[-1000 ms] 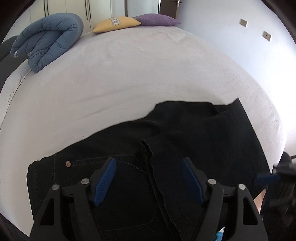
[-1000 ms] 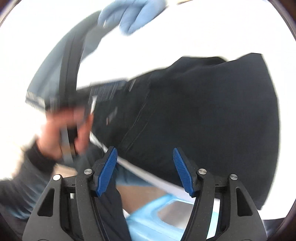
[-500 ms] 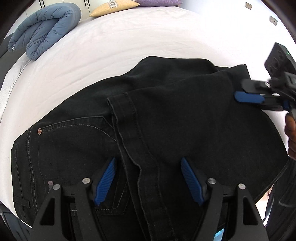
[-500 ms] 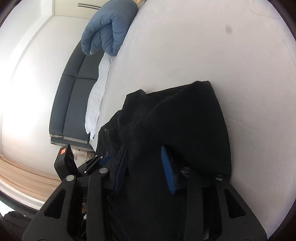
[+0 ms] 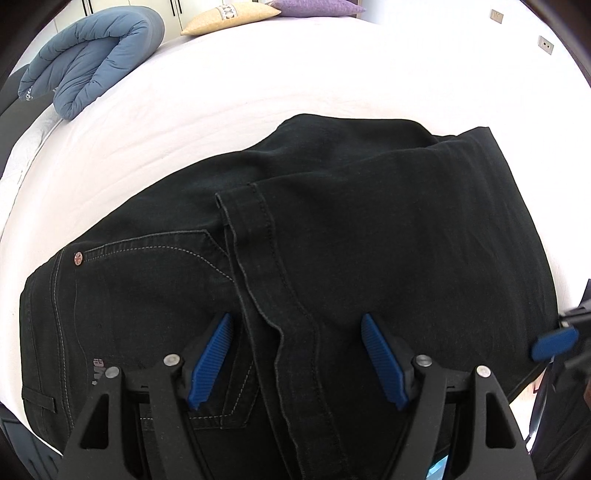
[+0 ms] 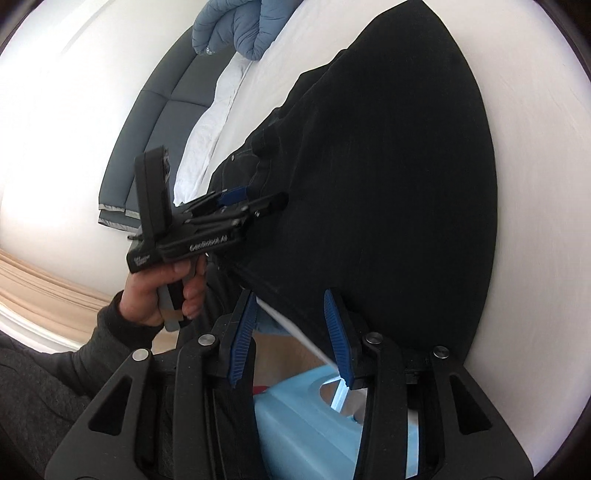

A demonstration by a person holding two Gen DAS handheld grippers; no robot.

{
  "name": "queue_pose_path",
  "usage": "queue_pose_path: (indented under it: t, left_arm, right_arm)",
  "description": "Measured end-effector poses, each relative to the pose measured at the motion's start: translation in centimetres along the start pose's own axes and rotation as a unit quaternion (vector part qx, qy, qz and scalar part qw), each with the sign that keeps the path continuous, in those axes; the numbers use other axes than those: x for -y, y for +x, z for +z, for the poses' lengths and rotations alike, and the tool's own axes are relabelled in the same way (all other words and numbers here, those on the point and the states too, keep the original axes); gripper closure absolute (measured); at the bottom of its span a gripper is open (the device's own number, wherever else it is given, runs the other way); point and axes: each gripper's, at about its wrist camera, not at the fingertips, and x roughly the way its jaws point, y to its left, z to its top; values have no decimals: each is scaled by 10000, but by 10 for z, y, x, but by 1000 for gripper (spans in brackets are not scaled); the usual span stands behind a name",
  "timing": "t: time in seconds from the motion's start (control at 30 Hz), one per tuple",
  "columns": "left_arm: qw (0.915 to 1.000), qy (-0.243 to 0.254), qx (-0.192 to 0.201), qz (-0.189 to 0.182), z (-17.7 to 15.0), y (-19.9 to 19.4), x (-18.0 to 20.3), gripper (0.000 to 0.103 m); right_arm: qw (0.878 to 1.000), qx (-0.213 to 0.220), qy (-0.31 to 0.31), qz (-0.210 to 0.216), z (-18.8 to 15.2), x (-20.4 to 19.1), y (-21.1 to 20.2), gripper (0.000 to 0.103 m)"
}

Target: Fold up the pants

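Note:
Black jeans [image 5: 351, 240] lie folded on the white bed [image 5: 258, 92], the leg hems laid over the seat beside the back pocket. My left gripper [image 5: 295, 354] is open just above the hem edge, holding nothing. My right gripper [image 6: 290, 334] is open at the near edge of the folded jeans [image 6: 388, 184], holding nothing. One blue fingertip of the right gripper shows at the right edge of the left wrist view [image 5: 554, 339]. The left gripper also shows in the right wrist view [image 6: 236, 206], held in a hand over the jeans.
A rolled blue duvet [image 5: 92, 55] lies at the bed's far left, with a yellow pillow [image 5: 229, 13] and a purple pillow [image 5: 317, 5] at the head. A dark sofa [image 6: 159, 122] stands beside the bed. A light blue plastic bin [image 6: 314, 424] sits on the floor below the bed edge.
My right gripper has let go of the jeans, opened and drawn back off the fold to its near edge. My left gripper has stayed open and pulled back slightly over the hem.

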Motion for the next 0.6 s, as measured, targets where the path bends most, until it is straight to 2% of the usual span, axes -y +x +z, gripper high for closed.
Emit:
queue_pose_path:
  t: [0.1,0.17,0.2,0.27,0.3,0.33,0.37,0.43,0.5,0.53,0.6]
  left_arm:
    - [9999,-136,34,-64,-1,-4,-6,26]
    - [9993,-355,116,-88,-4,-15,-15,26]
    - [9979,-570,286,-110,-8,-26,-25,26]
    - [9877,-1354,751,-239,-24,-55,-58,19]
    - [9792,-1775,940,-279,-35,-68,-76,8]
    - [9668,-2241,1179,-336,-49,-81,-97,3]
    - [9511,-2712,1416,-417,-67,-94,-118,2]
    - [9253,-3370,1644,-568,-96,-108,-152,2]
    - [8909,-4078,1879,-687,-128,-118,-186,2]
    - [8645,-4536,2032,-745,-148,-123,-204,2]
    - [8189,-5228,2200,-875,-175,-124,-230,2]
  right_arm:
    - [9994,-120,-121,-290,-8,-20,-8,66]
    - [9996,95,-168,-221,-10,-27,-20,65]
    - [9994,261,-165,-152,-6,-32,-25,64]
    - [9984,543,-142,57,6,-37,-30,55]
    - [9975,672,-105,194,13,-39,-30,46]
    - [9968,740,-65,294,20,-41,-26,38]
    - [9961,780,-14,424,27,-42,-22,35]
    - [9952,740,28,639,39,-47,-10,34]
    - [9951,662,36,732,49,-52,4,34]
    - [9952,613,64,764,53,-52,10,34]
    - [9942,514,121,937,57,-52,23,34]
